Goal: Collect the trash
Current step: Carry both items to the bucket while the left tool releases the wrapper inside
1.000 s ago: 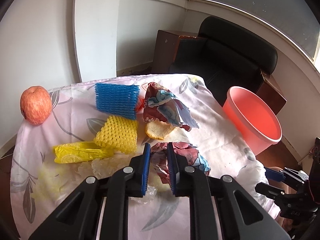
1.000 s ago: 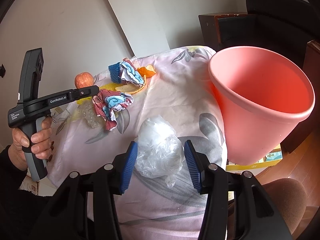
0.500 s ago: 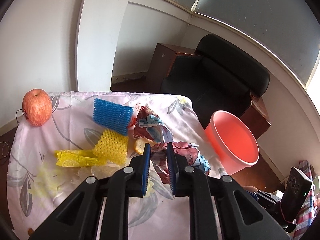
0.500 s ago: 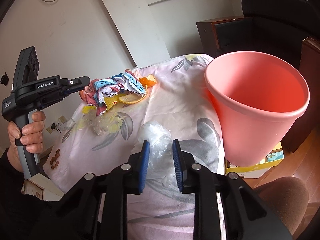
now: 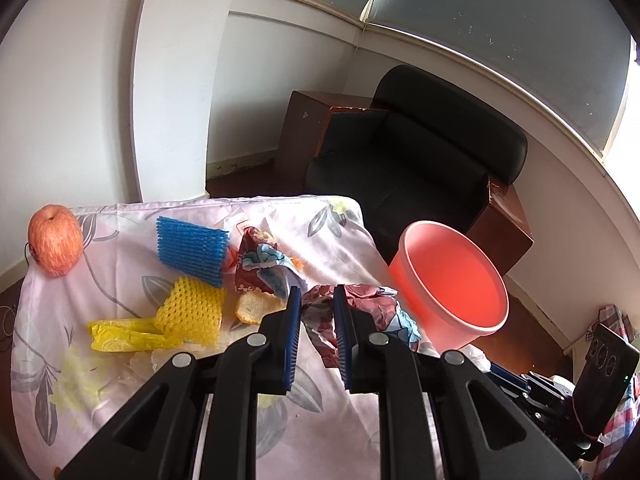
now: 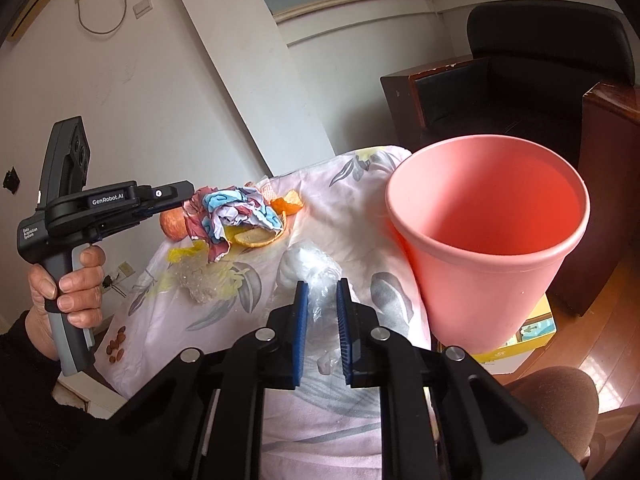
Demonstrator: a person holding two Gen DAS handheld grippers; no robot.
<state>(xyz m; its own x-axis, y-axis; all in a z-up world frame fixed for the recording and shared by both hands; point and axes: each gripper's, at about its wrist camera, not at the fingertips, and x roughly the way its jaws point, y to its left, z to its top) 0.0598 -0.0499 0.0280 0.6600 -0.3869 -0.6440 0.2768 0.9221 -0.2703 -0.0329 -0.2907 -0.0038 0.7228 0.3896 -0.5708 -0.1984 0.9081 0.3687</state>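
My left gripper (image 5: 316,334) is shut on a crumpled red, white and blue wrapper (image 5: 360,308) and holds it above the table, left of the pink bin (image 5: 452,292). It also shows in the right wrist view (image 6: 228,216), hanging from the left gripper (image 6: 176,196). My right gripper (image 6: 322,332) is shut on a clear plastic bag (image 6: 308,276) that lies on the flowered cloth (image 6: 360,184) beside the pink bin (image 6: 488,240).
On the cloth lie a second wrapper (image 5: 260,264), blue foam net (image 5: 190,250), yellow foam net (image 5: 192,312), yellow bag (image 5: 124,334), bread piece (image 5: 256,306), orange peel (image 6: 286,204) and an apple (image 5: 54,240). A black armchair (image 5: 420,168) stands behind.
The left gripper lifted the wrapper off the table and carried it toward the bin. The right gripper closed on the clear plastic bag.
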